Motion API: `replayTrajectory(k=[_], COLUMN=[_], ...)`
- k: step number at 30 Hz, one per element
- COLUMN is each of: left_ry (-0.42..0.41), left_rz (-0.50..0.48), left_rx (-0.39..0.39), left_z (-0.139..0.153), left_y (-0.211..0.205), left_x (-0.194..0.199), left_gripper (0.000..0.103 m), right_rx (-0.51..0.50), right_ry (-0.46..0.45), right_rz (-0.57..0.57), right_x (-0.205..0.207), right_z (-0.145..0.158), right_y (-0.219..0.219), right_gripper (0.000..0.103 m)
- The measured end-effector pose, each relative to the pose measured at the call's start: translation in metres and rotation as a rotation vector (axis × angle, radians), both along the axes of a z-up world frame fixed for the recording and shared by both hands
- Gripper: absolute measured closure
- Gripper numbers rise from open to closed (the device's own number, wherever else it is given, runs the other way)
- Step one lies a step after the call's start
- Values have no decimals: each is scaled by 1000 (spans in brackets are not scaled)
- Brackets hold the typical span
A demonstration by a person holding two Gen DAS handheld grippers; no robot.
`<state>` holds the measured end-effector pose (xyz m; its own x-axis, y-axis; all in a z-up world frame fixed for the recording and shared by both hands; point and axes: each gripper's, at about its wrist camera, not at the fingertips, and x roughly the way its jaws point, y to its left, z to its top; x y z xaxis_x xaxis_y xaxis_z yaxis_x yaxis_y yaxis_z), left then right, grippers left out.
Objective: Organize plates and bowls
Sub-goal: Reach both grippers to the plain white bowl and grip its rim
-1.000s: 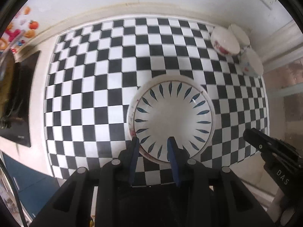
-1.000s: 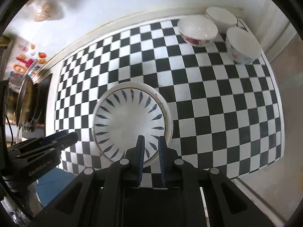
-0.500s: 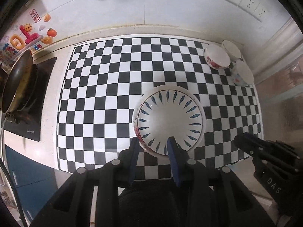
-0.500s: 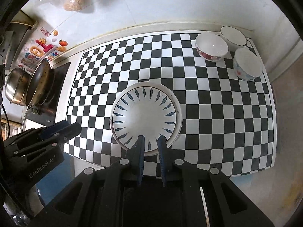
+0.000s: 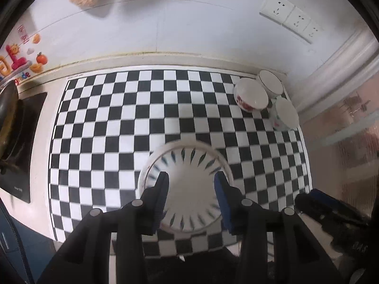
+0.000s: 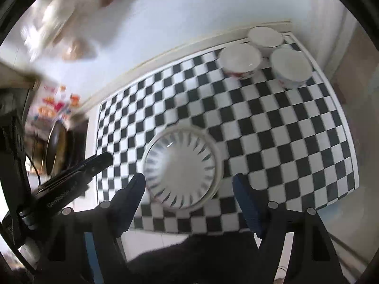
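Observation:
A white plate with blue leaf marks (image 5: 189,184) lies on the checkered mat (image 5: 118,127), stacked on another white plate whose rim shows behind it. It also shows in the right wrist view (image 6: 182,168). My left gripper (image 5: 191,189) is open and empty, above the plate's near half. My right gripper (image 6: 188,189) is wide open and empty, above the plate's near edge. Three bowls stand at the far right corner: a red-flowered one (image 5: 251,94), a dark-rimmed one (image 5: 271,81) and a third (image 5: 285,113). They also show in the right wrist view (image 6: 240,60).
A pan (image 5: 7,120) sits on a black cooktop (image 5: 23,156) at the left. The wall runs behind the mat, with sockets (image 5: 291,19) and stickers (image 5: 19,59). The counter's front edge lies just under both grippers. The left gripper shows in the right wrist view (image 6: 78,175).
Both grippers have opened, the right one wide. Both cameras pulled back and up from the plate, and the views are blurred by motion.

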<state>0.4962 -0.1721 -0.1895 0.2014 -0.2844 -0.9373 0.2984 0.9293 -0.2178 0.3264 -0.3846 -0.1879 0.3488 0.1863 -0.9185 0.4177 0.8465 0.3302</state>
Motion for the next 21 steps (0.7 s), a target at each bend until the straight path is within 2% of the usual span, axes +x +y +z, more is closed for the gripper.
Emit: replayTrajectory(k=[5, 8, 10, 11, 15, 21], left_ry=[60, 78, 79, 96, 190, 266], left_rz=[-26, -94, -109, -115, -159, -281], left_rx=[-14, 19, 63, 52, 48, 84], left_z=[-27, -53, -73, -82, -127, -174], left_y=[-59, -110, -141, -153, -207, -261], left_x=[56, 101, 129, 141, 189, 221], left_gripper=[65, 65, 65, 65, 65, 65], right_rx=[-17, -24, -4, 12, 141, 163], right_ry=[-9, 19, 33, 48, 106, 154], right_rz=[-127, -167, -181, -185, -203, -179], right_x=[37, 79, 112, 125, 167, 200], right_z=[-30, -65, -93, -105, -154, -193], right_y=[-82, -131, -160, -169, -197, -207], right_gripper=[24, 26, 32, 38, 45, 56])
